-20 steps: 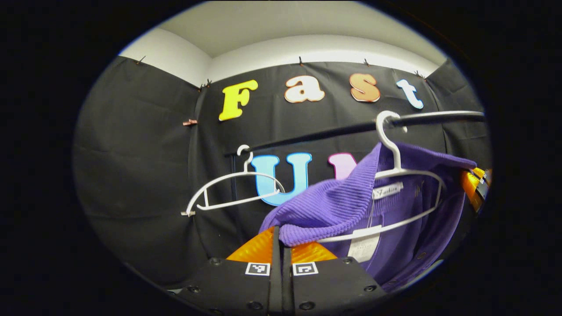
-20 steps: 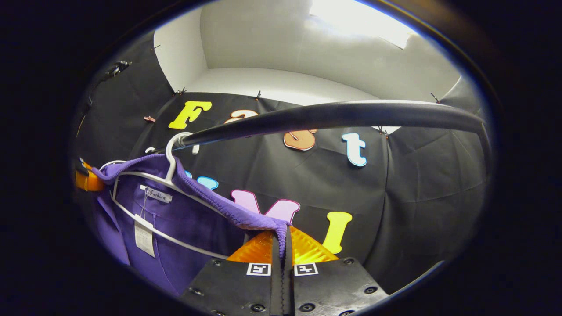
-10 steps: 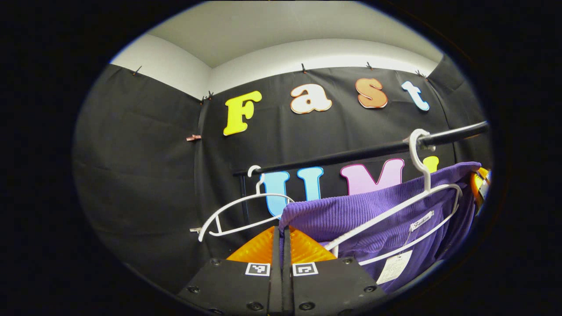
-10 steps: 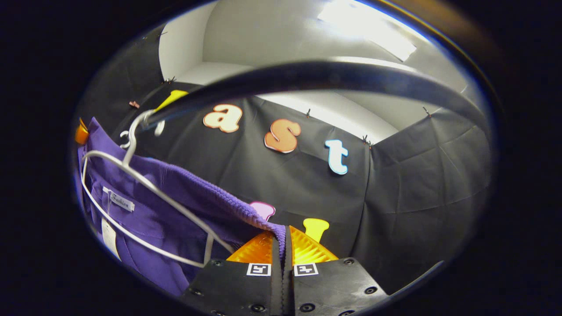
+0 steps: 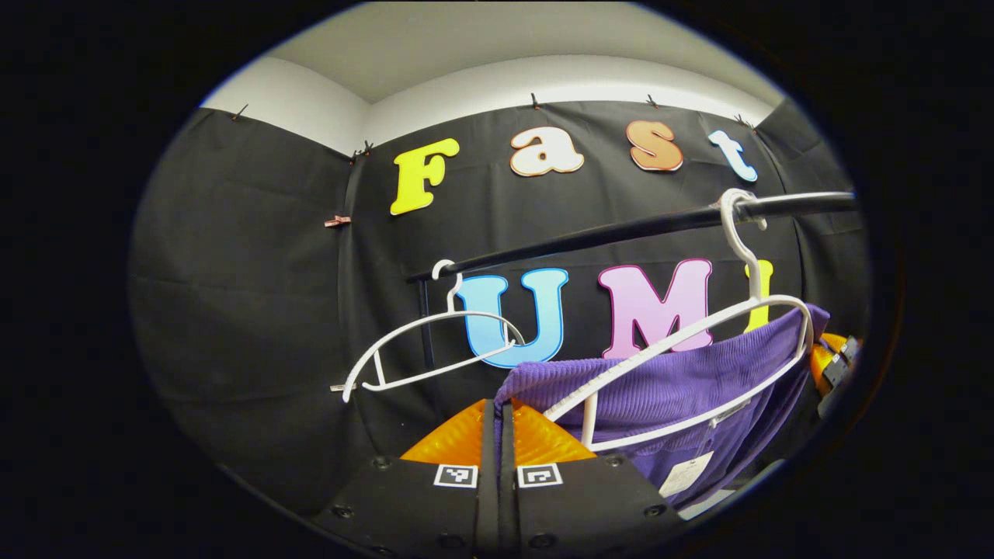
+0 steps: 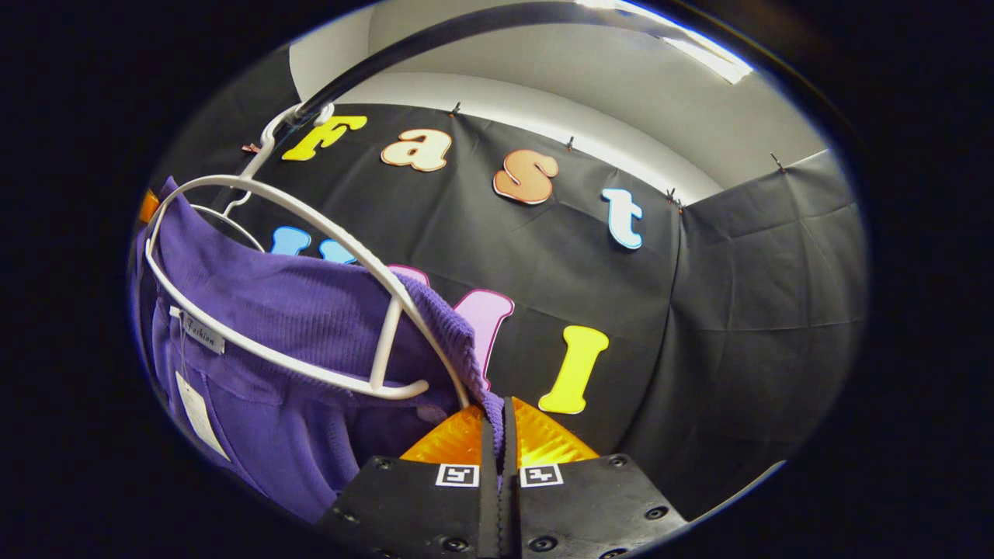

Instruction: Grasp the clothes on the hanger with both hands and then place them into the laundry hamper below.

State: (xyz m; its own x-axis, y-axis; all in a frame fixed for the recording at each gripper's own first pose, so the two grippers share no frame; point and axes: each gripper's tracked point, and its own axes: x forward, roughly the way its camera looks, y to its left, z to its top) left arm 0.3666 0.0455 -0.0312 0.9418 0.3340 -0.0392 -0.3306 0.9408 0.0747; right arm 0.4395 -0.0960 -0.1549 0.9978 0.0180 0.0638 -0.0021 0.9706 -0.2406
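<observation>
Each gripper, left [image 5: 498,411] and right [image 6: 498,411], pinches a shoulder of the purple top [image 5: 668,388] between closed jaws, drawing it below its white hanger [image 5: 699,349], which hangs on the rail [image 5: 621,229].

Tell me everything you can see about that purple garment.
The garment is purple ribbed knit with a sewn neck label and a hanging paper tag. It sags below the white hanger, now mostly off it. The left gripper and right gripper each pinch a shoulder edge, stretching it between them.

Left tool [image 5: 498,411] and right tool [image 6: 497,411], both clamped tight on cloth.
</observation>
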